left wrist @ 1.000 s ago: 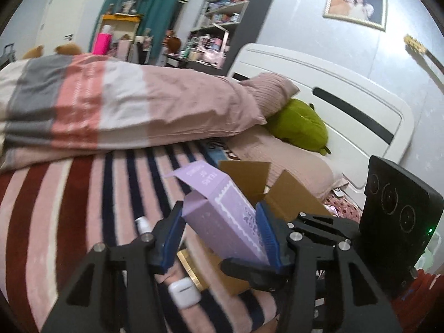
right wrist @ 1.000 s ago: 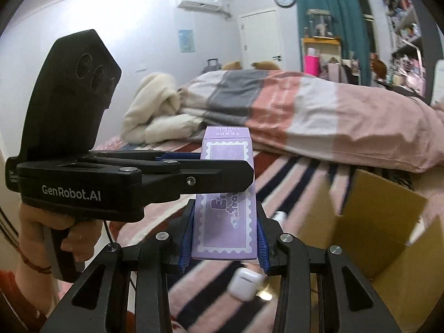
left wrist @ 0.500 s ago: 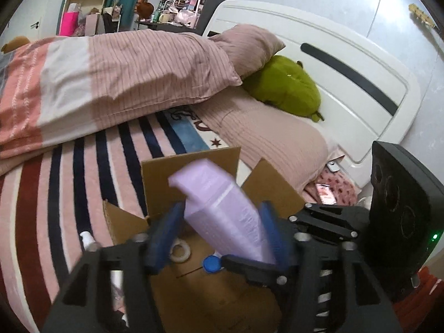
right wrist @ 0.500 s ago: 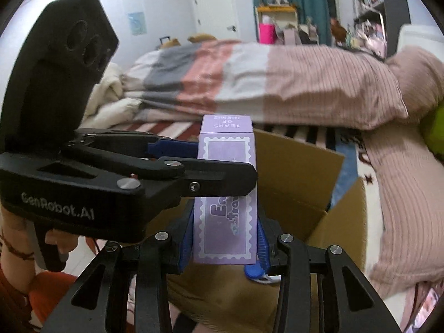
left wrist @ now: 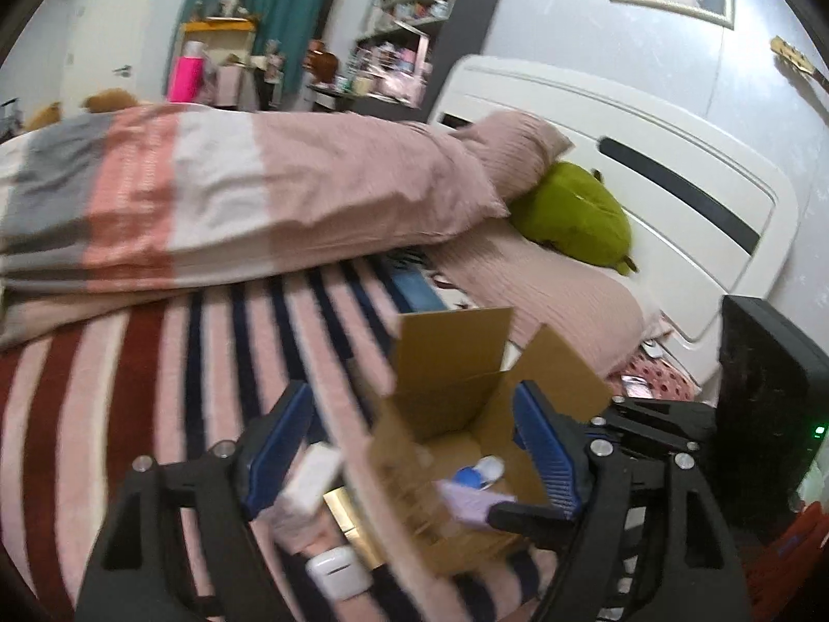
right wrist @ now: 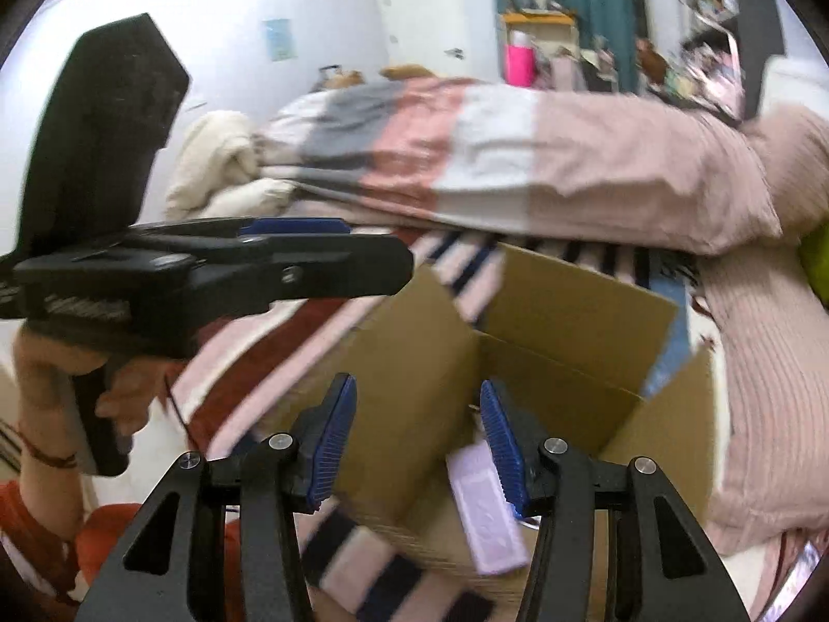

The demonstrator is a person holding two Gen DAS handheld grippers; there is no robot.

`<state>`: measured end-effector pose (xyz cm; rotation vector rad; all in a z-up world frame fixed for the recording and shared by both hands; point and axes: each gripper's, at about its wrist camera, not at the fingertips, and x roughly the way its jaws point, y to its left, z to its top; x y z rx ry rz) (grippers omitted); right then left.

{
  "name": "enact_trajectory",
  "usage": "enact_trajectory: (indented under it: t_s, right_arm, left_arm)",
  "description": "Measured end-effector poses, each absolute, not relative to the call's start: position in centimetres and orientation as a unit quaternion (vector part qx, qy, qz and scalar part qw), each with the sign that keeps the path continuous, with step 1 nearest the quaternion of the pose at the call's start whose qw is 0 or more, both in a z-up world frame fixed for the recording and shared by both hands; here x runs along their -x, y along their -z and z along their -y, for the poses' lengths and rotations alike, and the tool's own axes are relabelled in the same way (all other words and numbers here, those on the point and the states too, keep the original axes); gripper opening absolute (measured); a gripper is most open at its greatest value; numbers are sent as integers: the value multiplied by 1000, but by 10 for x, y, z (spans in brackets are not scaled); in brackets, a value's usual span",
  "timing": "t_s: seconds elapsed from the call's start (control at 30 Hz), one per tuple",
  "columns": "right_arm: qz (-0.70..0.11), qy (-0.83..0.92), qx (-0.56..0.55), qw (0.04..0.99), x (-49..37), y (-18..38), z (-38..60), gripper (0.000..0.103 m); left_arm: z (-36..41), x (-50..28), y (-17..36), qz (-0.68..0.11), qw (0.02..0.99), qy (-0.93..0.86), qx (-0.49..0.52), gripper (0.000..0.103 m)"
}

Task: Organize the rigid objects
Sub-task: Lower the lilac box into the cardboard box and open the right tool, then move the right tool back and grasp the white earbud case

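Note:
An open cardboard box (left wrist: 456,363) (right wrist: 570,321) sits on the striped bedspread. The purple carton (right wrist: 484,513) lies inside it on the bottom, also showing in the left wrist view (left wrist: 469,503) beside a blue-capped item (left wrist: 469,477). My left gripper (left wrist: 412,446) is open and empty, over the box's left wall. My right gripper (right wrist: 414,440) is open and empty, just above the box's near wall, the carton by its right finger. A white earbud case (left wrist: 337,573), a white tube (left wrist: 313,477) and a gold-edged flat item (left wrist: 344,510) lie on the bedspread left of the box.
A folded striped duvet (left wrist: 233,207) lies across the bed behind the box. Pink pillows (left wrist: 559,300) and a green plush (left wrist: 575,212) sit against the white headboard (left wrist: 673,181). The left gripper's body (right wrist: 207,269) shows in the right wrist view, left of the box.
Both grippers held the purple carton over the box; both have opened and it now lies inside the box. The left gripper has pulled back and left.

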<state>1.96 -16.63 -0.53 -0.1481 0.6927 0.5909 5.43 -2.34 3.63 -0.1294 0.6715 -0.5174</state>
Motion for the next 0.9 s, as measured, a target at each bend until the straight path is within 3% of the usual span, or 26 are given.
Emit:
enact_trajectory:
  t_s: [0.4,0.9]
  right_arm:
    - [-346,-372,106,855,7,29,55,46]
    - [-347,-337,184,856,13,81,-12,46]
  left_arm:
    - [-90,-4,5,-306,934,162,87,78]
    - [-142,3,68,-307,932,149,124,78]
